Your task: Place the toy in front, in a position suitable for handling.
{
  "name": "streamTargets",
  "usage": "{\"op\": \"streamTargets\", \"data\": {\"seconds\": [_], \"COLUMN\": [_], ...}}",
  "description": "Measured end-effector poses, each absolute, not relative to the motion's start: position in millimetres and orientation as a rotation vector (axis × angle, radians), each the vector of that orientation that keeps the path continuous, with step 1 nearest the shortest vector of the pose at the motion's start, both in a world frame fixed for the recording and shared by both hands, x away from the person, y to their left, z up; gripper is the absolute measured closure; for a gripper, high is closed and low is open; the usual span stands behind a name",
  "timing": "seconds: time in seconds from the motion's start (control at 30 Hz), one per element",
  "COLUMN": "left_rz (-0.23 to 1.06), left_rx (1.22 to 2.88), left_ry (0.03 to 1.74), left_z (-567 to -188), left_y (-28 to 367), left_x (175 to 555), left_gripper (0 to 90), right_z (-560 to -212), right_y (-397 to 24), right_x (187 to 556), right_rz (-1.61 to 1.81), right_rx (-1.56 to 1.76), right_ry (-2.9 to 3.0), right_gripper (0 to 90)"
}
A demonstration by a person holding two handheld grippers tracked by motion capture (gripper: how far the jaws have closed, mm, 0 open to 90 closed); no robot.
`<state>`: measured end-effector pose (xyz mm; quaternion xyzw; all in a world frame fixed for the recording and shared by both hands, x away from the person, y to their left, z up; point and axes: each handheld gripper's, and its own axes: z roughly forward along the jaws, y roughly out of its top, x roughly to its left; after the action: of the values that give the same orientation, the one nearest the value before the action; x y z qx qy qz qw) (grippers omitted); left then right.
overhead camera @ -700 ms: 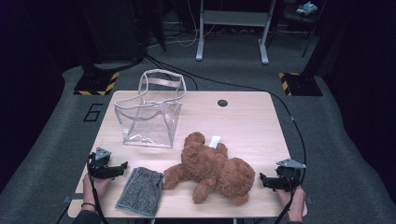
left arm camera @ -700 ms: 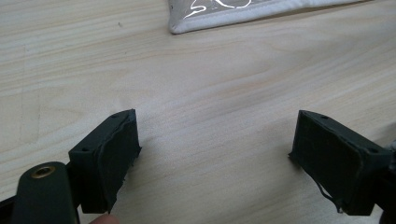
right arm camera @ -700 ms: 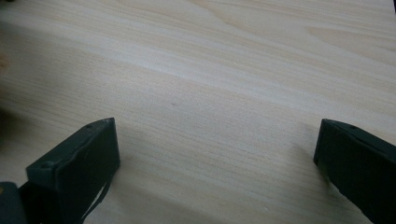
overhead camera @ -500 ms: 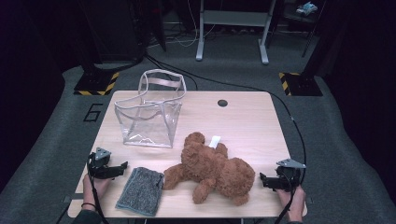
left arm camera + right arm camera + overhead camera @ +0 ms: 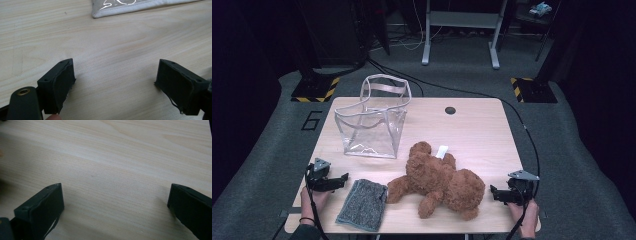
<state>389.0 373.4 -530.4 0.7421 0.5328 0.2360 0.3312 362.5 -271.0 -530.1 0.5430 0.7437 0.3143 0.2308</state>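
A brown teddy bear point(image 5: 439, 180) lies on its side at the front middle of the wooden table point(image 5: 477, 130), a white tag at its back. Beside its left lies a folded grey cloth point(image 5: 363, 204). A clear plastic bag point(image 5: 373, 117) with pale handles stands upright at the back left; its bottom edge point(image 5: 125, 7) shows in the left gripper view. My left gripper point(image 5: 343, 178) rests at the front left, open, nothing between its jaws point(image 5: 115, 82). My right gripper point(image 5: 492, 192) rests at the front right near the bear's legs, open over bare wood point(image 5: 115, 205).
A dark round hole point(image 5: 450, 110) sits near the table's back edge. A cable point(image 5: 524, 130) runs off the right side. Floor stands with yellow-black markings point(image 5: 314, 90) and a metal frame point(image 5: 459, 35) lie behind the table.
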Motion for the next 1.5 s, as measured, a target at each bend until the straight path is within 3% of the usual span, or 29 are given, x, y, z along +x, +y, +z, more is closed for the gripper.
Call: {"op": "streamTargets", "data": {"seconds": [0.63, 1.5], "left_rz": [0.582, 0.605], "left_rx": [1.924, 1.894], "left_ry": [1.378, 1.207], "left_z": [-526, -448], "left_y": [375, 368], "left_x": [393, 454], "left_gripper": [12.7, 10.5], "right_z": [-530, -530], "right_y": [-271, -271], "right_x": [363, 362], "right_rz": [0.865, 0.864], "right_rx": [1.498, 1.502], "right_ry": [2.041, 2.035], "right_gripper": [0.1, 0.5]}}
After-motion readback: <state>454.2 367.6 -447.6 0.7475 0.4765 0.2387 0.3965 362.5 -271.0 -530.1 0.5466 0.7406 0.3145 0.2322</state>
